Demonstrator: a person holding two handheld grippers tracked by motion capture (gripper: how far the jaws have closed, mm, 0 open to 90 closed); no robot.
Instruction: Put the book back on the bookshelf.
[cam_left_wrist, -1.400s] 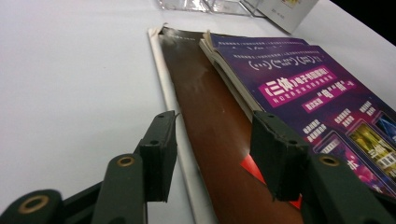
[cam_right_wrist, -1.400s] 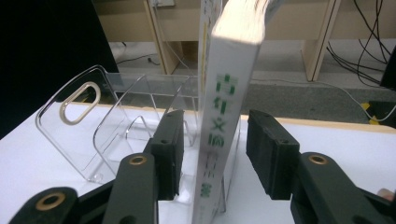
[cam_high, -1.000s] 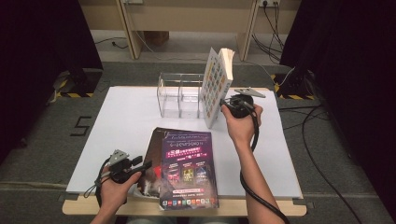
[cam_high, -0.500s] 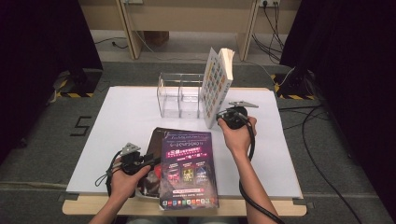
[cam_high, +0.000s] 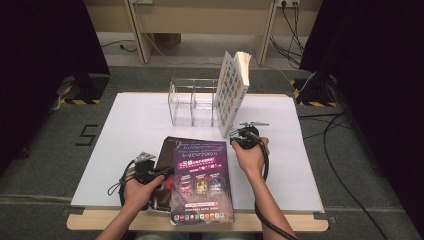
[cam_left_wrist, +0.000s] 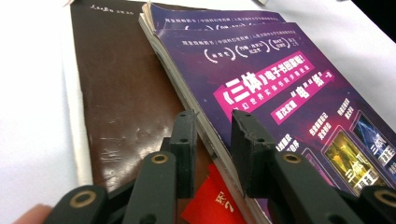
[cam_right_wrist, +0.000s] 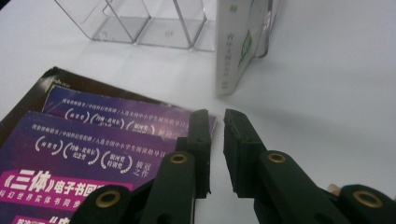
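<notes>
Two purple-covered books (cam_high: 201, 182) lie stacked, slightly offset, on a brown book (cam_high: 165, 150) at the table's front. My left gripper (cam_high: 167, 171) is at their left edge. Its jaws (cam_left_wrist: 214, 116) have just been closing and straddle the top purple book's page edge (cam_left_wrist: 205, 119), one over the brown cover (cam_left_wrist: 121, 93) and one over the purple cover (cam_left_wrist: 289, 88), with a gap still showing. My right gripper (cam_high: 234, 136) hovers low over the white sheet by the purple books' far right corner (cam_right_wrist: 210, 122). Its jaws (cam_right_wrist: 215, 114) have just been closing to a narrow gap with nothing between them.
A clear acrylic holder (cam_high: 192, 105) with several slots stands at the back centre, and a white book (cam_high: 231, 92) stands upright at its right end; the right gripper view has both, the holder (cam_right_wrist: 140, 23) and the book (cam_right_wrist: 231, 46). A white sheet (cam_high: 125, 140) covers the wooden table (cam_high: 100, 222).
My right hand came down from beside the standing book to just above the sheet, jaws narrowing. My left hand slid right up to the books' edge, jaws narrowing too.
</notes>
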